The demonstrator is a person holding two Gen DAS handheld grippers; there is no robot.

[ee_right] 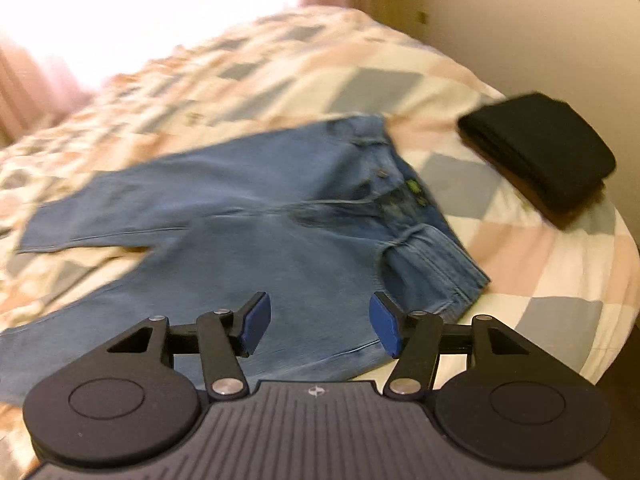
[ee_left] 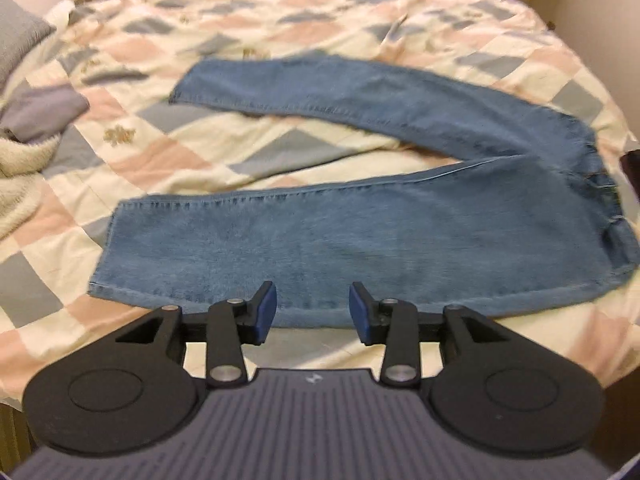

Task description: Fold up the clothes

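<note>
A pair of light blue jeans (ee_left: 360, 236) lies flat on the patchwork bedspread (ee_left: 180, 152), its two legs spread in a V toward the left and the waist at the right. My left gripper (ee_left: 312, 312) is open and empty, just above the near leg's front edge. In the right wrist view the jeans (ee_right: 260, 216) show their waistband (ee_right: 432, 264) at the right. My right gripper (ee_right: 320, 326) is open and empty, over the near hip area of the jeans.
A folded black garment (ee_right: 540, 152) sits on the bed right of the waistband. A grey cloth (ee_left: 36, 112) and a cream fleece blanket (ee_left: 16, 176) lie at the left. A grey pillow (ee_left: 20, 36) is at the far left. The bed's edge (ee_right: 616, 320) drops off at the right.
</note>
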